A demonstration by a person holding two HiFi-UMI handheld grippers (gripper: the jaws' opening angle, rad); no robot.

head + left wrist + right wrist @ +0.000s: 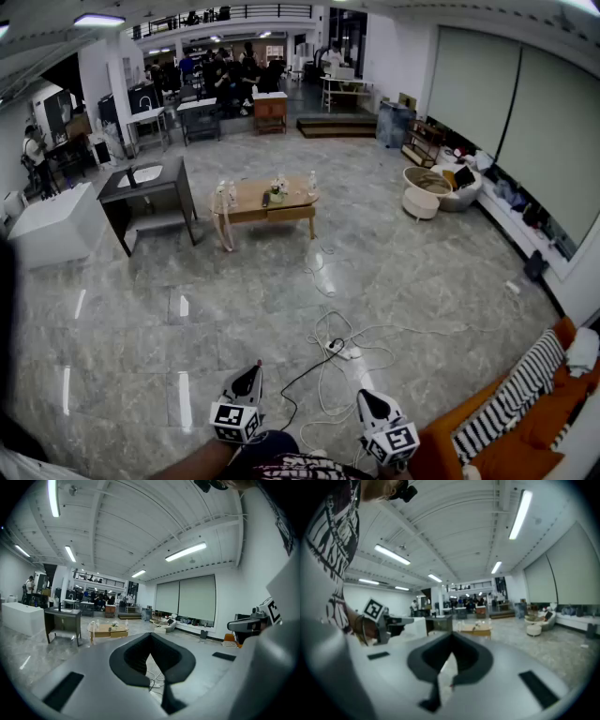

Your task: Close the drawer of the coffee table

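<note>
Left gripper (253, 371): held low in front of the body, pointing forward and a little down.
Left fingers (132, 658): shut tight, tips touching, nothing between them.
Right gripper (365, 398): beside the left one, a little apart, pointing the same way.
Right fingers (465, 660): shut tight, tips touching, nothing between them.
Marker cubes: one sits behind the fingers on each gripper.
Left arm (192, 459): bare forearm behind the left fingers, coming in from the bottom edge.
</note>
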